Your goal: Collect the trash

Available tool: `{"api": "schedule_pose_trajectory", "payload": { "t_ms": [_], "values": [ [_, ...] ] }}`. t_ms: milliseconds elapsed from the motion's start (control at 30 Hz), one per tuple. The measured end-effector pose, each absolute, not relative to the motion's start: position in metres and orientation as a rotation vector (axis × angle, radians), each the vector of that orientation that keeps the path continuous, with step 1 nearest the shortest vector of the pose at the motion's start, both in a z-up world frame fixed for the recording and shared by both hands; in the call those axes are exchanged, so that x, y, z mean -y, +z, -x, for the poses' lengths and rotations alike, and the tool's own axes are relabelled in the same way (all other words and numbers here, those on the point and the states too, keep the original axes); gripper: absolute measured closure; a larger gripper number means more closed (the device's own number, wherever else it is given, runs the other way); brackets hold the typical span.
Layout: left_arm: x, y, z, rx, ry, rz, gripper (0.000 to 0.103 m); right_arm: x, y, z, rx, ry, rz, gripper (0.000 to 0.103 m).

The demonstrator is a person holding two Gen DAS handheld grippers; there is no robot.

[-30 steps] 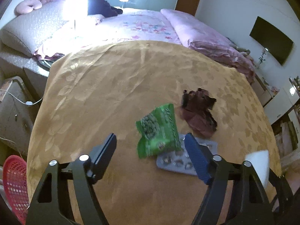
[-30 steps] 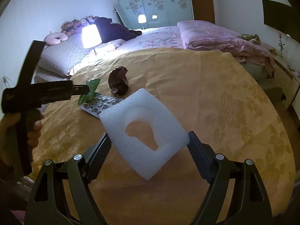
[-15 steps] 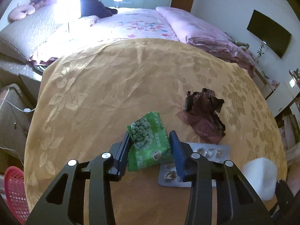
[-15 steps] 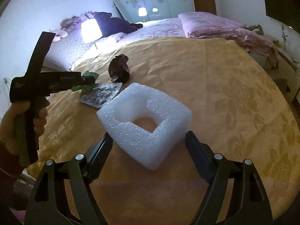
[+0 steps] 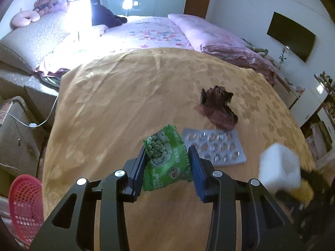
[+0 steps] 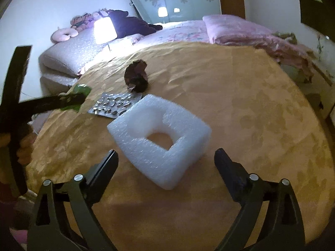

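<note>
In the left wrist view my left gripper (image 5: 167, 152) is shut on a green snack bag (image 5: 165, 163), its blue pads pressing both sides. A silver blister pack (image 5: 215, 146) lies just right of it on the yellow tablecloth (image 5: 125, 96), and a crumpled brown wrapper (image 5: 217, 108) lies beyond. In the right wrist view my right gripper (image 6: 165, 152) has jaws opening wide. A white foam block (image 6: 184, 125) with a hole rests on the table between them, touched by neither pad. The blister pack (image 6: 113, 105), brown wrapper (image 6: 136, 79) and green bag (image 6: 80, 90) sit farther left.
A red mesh basket (image 5: 25, 205) stands on the floor past the table's left edge. A bed with pink covers (image 5: 188, 31) and a lit lamp (image 5: 80, 12) lies behind the table. A person's hand (image 6: 21, 146) holds the left gripper.
My left gripper closed on the green bag and has pulled it off the blister pack. My right gripper set the foam block down on the table and spread its jaws away from it.
</note>
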State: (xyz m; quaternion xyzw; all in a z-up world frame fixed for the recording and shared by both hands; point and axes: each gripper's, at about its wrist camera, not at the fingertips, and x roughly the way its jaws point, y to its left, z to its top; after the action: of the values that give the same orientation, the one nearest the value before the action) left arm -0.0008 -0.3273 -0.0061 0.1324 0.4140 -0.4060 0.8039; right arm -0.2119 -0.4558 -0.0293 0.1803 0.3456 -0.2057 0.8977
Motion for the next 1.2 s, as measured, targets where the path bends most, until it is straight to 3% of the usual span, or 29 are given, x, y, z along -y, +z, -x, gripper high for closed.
{"api": "schedule_pose_trajectory", "payload": {
  "t_ms": [500, 767, 1200],
  "values": [
    [0.269, 0.005, 0.023, -0.846, -0.875, -0.269, 0.065, 0.393, -0.009, 0.194, -0.738, -0.154, -0.290, 0.011],
    [0.254, 0.007, 0.026, -0.834, -0.876, -0.251, 0.065, 0.403, 0.013, 0.205, -0.673, -0.300, -0.226, 0.011],
    [0.235, 0.014, 0.032, -0.835, -0.881, -0.210, 0.065, 0.422, -0.018, 0.168, -0.758, -0.322, -0.189, 0.011]
  ]
}}
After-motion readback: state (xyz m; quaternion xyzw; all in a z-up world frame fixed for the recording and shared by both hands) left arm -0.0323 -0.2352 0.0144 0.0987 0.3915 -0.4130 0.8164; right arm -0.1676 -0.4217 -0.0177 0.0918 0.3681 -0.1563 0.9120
